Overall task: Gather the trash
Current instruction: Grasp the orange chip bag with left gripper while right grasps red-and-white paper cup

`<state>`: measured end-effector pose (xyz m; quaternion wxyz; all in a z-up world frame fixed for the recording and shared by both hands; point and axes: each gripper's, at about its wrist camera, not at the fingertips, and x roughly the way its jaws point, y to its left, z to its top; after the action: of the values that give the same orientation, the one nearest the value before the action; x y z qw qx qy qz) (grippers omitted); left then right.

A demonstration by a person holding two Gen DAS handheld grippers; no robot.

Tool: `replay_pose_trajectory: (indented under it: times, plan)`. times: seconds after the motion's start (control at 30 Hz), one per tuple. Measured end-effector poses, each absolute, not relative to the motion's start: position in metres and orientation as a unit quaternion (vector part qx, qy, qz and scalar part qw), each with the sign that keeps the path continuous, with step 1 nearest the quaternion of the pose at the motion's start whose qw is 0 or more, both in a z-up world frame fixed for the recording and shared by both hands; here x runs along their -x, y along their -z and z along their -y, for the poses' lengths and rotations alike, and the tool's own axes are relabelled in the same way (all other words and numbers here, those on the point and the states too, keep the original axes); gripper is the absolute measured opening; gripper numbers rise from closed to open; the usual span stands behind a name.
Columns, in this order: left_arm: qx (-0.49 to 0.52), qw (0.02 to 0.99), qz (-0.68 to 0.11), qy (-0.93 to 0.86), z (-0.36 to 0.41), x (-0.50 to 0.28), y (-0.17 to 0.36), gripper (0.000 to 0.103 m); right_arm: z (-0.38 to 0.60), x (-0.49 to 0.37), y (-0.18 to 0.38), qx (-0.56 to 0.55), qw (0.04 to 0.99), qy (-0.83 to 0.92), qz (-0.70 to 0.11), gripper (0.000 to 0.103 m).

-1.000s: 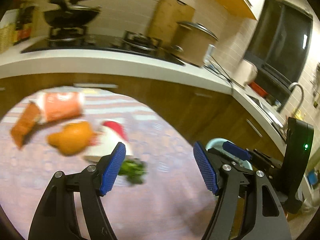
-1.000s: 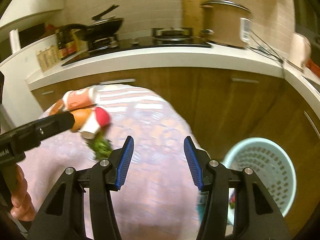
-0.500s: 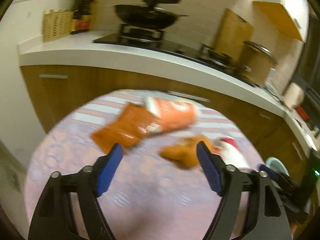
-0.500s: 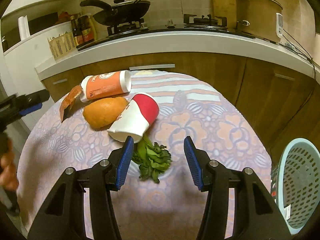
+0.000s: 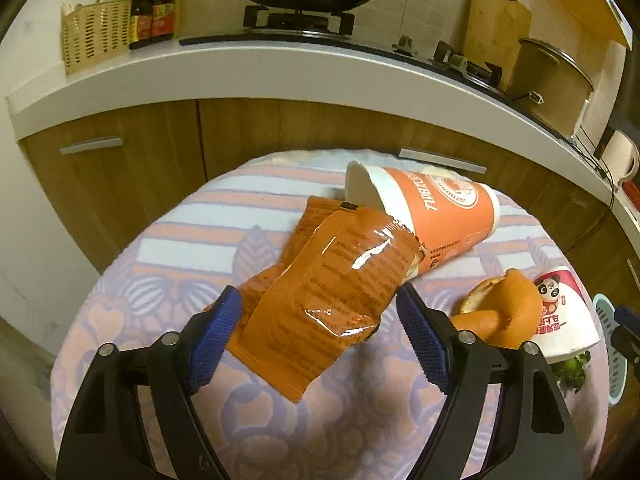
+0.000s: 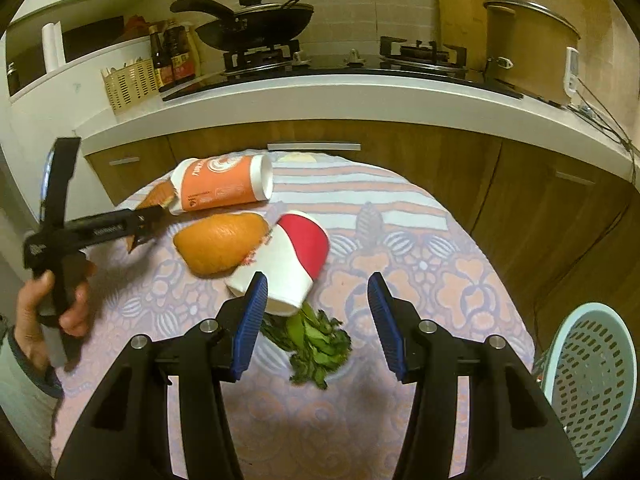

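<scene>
Trash lies on a round table with a patterned cloth (image 5: pixel 160 300). An orange foil wrapper (image 5: pixel 328 292) lies between the open jaws of my left gripper (image 5: pixel 320 340), its far end against an orange paper cup (image 5: pixel 432 212) on its side. An orange peel (image 5: pixel 504 312) and a red-and-white cup (image 5: pixel 560 316) lie to the right. My right gripper (image 6: pixel 316 320) is open and empty above the red-and-white cup (image 6: pixel 288 264) and green leaves (image 6: pixel 316 340). The orange peel (image 6: pixel 220 244) and orange cup (image 6: pixel 224 188) lie beyond.
A light blue perforated bin (image 6: pixel 592 380) stands on the floor right of the table. A kitchen counter (image 6: pixel 320 100) with wooden cabinets, a wok on the stove (image 6: pixel 256 24) and a large pot (image 6: pixel 528 52) runs behind the table.
My left gripper swung left from the cups and peel and moved in over the orange wrapper. My right gripper turned from the bin toward the table and came closer to the red-and-white cup and leaves.
</scene>
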<state>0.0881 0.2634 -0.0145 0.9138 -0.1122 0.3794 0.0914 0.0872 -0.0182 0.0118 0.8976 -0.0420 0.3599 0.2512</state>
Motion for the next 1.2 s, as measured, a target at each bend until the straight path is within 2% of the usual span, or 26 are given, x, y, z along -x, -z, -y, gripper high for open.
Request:
replay_pose_trajectory:
  times: [0.07,0.1,0.13,0.23,0.6,0.63,0.67,0.83,1.2]
  plan:
    - [0.111,0.914,-0.379,-0.089,-0.263,-0.088,0.016,0.061,0.015,-0.091,-0.013,0.041,0.895,-0.255,-0.364,0.053]
    - [0.109,0.914,-0.380,-0.089,-0.262,-0.088,0.017,0.043,0.012,-0.095,-0.013,0.041,0.894,-0.254,-0.366,0.055]
    - [0.113,0.914,-0.382,-0.081,-0.262,-0.088,0.018,0.032,0.010,-0.098,-0.013,0.040,0.894,-0.251,-0.369,0.059]
    - [0.120,0.917,-0.374,-0.073,-0.263,-0.084,0.017,0.024,0.003,-0.105,-0.010,0.040,0.892,-0.248,-0.376,0.062]
    - [0.142,0.939,-0.310,-0.043,-0.255,-0.062,0.000,0.023,-0.015,-0.143,0.025,-0.011,0.852,-0.267,-0.449,0.062]
    - [0.144,0.939,-0.309,-0.042,-0.254,-0.062,-0.001,0.023,-0.018,-0.144,0.026,-0.009,0.850,-0.271,-0.451,0.055]
    - [0.144,0.939,-0.308,-0.040,-0.254,-0.062,-0.001,0.023,-0.020,-0.143,0.026,-0.009,0.849,-0.275,-0.450,0.054]
    - [0.144,0.940,-0.307,-0.037,-0.249,-0.059,-0.005,0.023,-0.018,-0.131,0.009,0.004,0.867,-0.272,-0.417,0.044]
    - [0.138,0.951,-0.278,0.014,-0.194,-0.031,-0.044,0.023,0.021,-0.089,-0.046,0.011,0.903,-0.259,-0.343,0.043]
